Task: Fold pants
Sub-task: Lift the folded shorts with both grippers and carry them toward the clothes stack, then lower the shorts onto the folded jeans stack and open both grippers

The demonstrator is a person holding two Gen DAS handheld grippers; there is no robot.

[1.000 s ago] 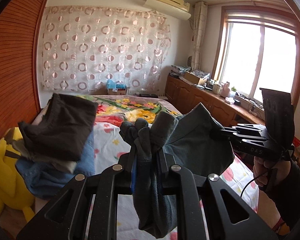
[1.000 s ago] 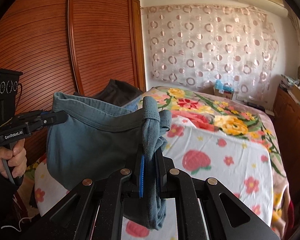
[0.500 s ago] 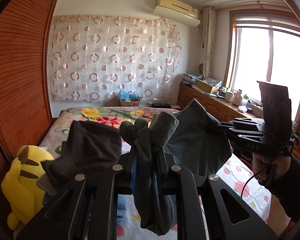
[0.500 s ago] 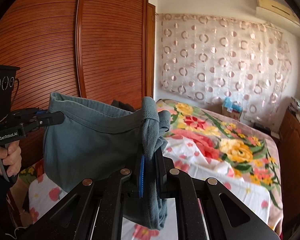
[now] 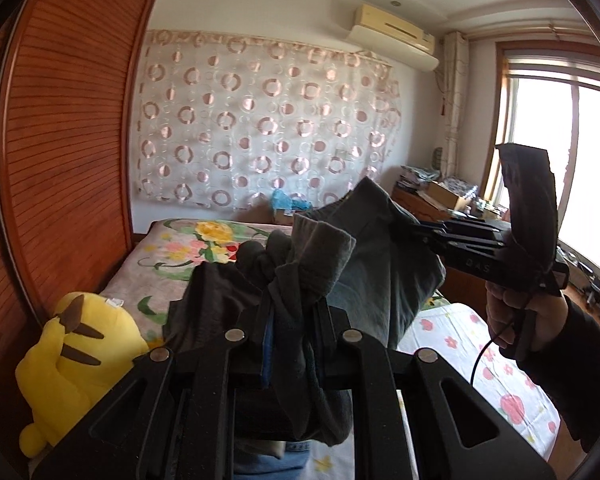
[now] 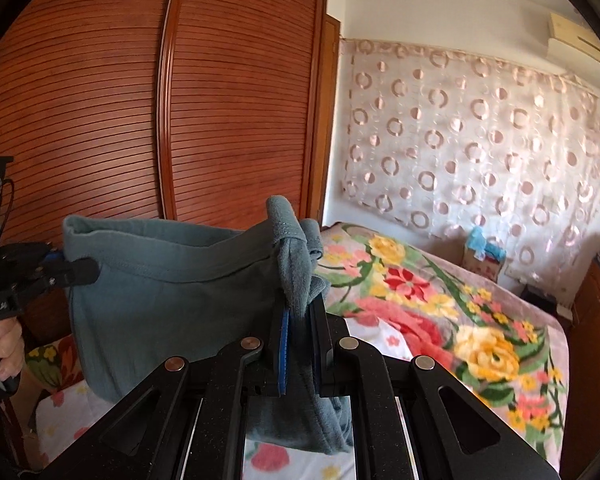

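Both grippers are pinching the grey-blue cotton pants (image 6: 172, 292) between their fingers, the left gripper (image 5: 288, 320) and right gripper (image 6: 300, 320) suspending the waistband mid-frame above the floral-patterned bed (image 6: 440, 312).

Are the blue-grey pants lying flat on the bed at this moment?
No: the pants hang in the air above the bed, stretched between the left hand-held gripper and right hand-held gripper.

- The bed (image 6: 512, 320) carried a flowered blanket (image 6: 420, 300) over its far part and a white sheet (image 5: 496, 364) with small flowers nearer the camera.
- A yellow plush toy (image 5: 72, 364) sat at the bed's edge by the wooden wardrobe.
- Dark folded clothes (image 5: 208, 304) lay piled on the bed beside the toy.
- A blue bag (image 6: 482, 242) rested at the far end.
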